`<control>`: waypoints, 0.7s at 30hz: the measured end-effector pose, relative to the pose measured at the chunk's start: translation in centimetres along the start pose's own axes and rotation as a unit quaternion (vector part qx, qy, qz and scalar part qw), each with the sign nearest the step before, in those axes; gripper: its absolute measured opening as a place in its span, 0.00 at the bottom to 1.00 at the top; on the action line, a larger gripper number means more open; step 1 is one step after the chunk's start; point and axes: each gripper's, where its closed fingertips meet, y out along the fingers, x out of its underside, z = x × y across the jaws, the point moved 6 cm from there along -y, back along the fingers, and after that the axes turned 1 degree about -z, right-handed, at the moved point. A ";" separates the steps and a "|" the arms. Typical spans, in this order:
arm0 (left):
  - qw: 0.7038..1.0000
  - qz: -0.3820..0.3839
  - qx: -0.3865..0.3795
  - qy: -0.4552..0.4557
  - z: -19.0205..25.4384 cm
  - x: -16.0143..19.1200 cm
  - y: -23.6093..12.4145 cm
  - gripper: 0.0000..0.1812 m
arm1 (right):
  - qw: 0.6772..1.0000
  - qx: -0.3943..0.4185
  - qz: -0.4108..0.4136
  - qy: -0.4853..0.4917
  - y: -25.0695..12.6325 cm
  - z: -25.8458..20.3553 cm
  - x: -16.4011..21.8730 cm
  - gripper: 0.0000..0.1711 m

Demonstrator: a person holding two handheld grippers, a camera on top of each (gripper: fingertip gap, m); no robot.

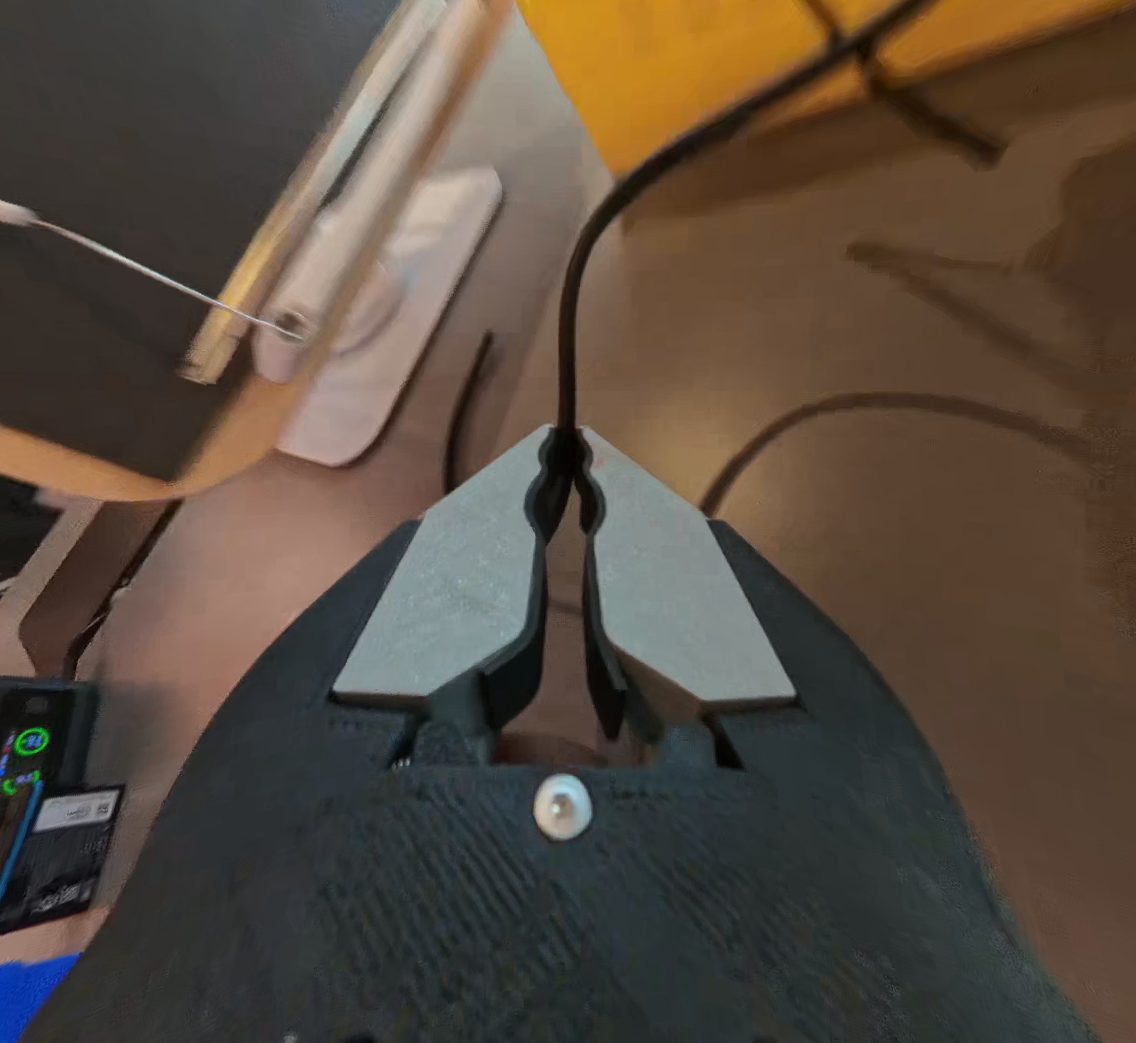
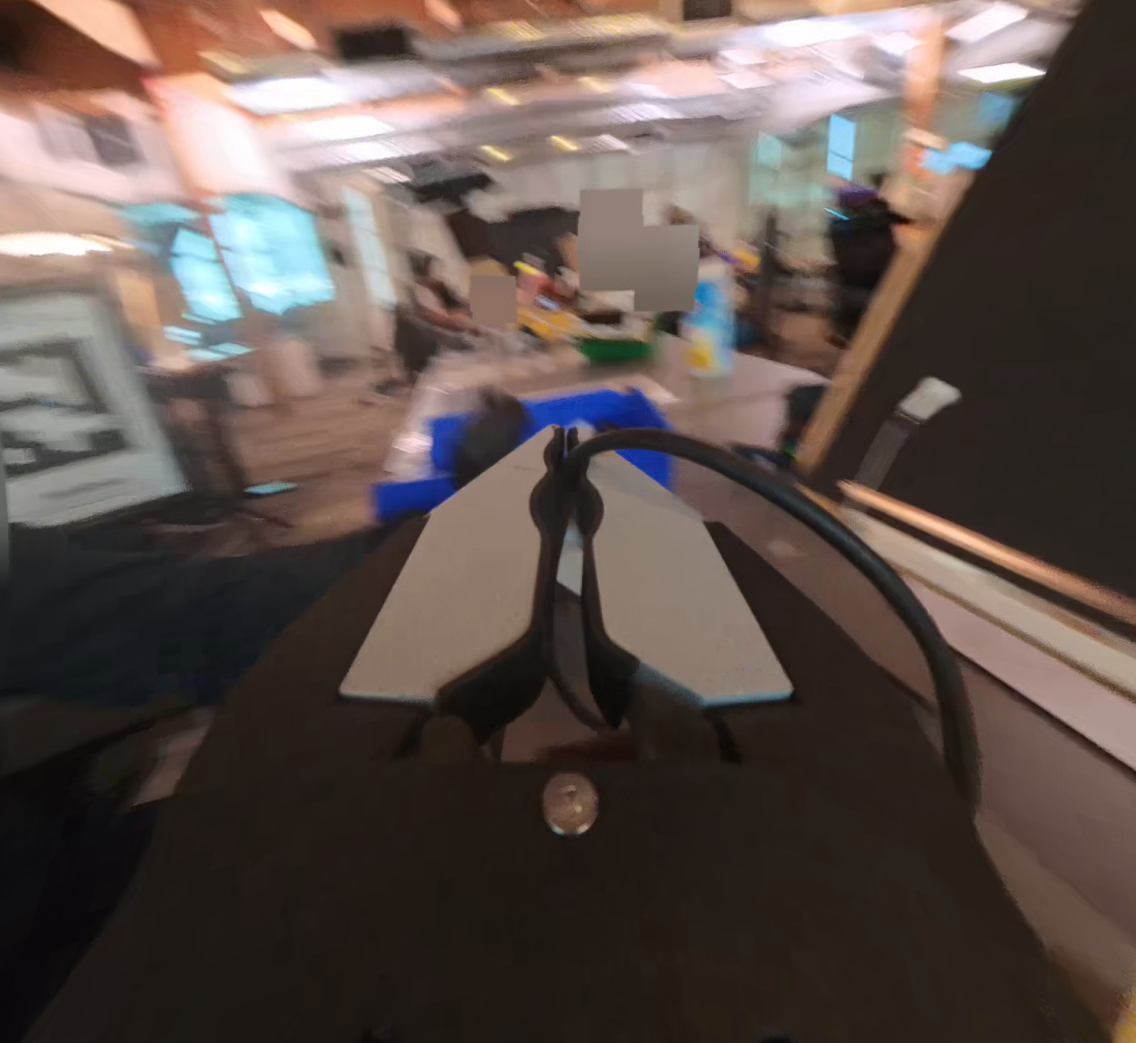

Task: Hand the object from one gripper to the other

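Pinching a black cable (image 1: 568, 337) at their tips, the left gripper's (image 1: 567, 442) jaws are closing narrowly on it above a brown desk (image 1: 860, 522). The cable is arching up past a yellow box (image 1: 676, 30); a monitor stand (image 1: 393, 306) is sitting to the left. The right gripper (image 2: 564, 442) is also clamping the cable (image 2: 799, 522), which is looping rightward. Only the right view is showing a blurred room with a blue bin (image 2: 615, 411) and a dark panel (image 2: 1014, 337).

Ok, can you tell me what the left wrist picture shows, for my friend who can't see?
The left hand-held gripper pinches a black cable at its tips. The cable curves up toward a yellow box above a brown table.
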 end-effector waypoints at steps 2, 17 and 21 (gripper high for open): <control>0.994 0.097 0.017 -0.053 -0.7 -2.1 -2.0 0.00 | 0.994 0.081 -0.073 -0.023 0.2 1.8 1.6 0.00; 0.927 0.282 0.173 -0.175 0.2 -6.7 -5.8 0.00 | 0.943 0.116 -0.262 -0.167 6.4 0.8 9.6 0.12; 0.925 0.285 0.166 -0.190 0.0 -6.7 -5.8 0.02 | 0.948 0.112 -0.260 -0.148 5.9 1.1 9.2 0.05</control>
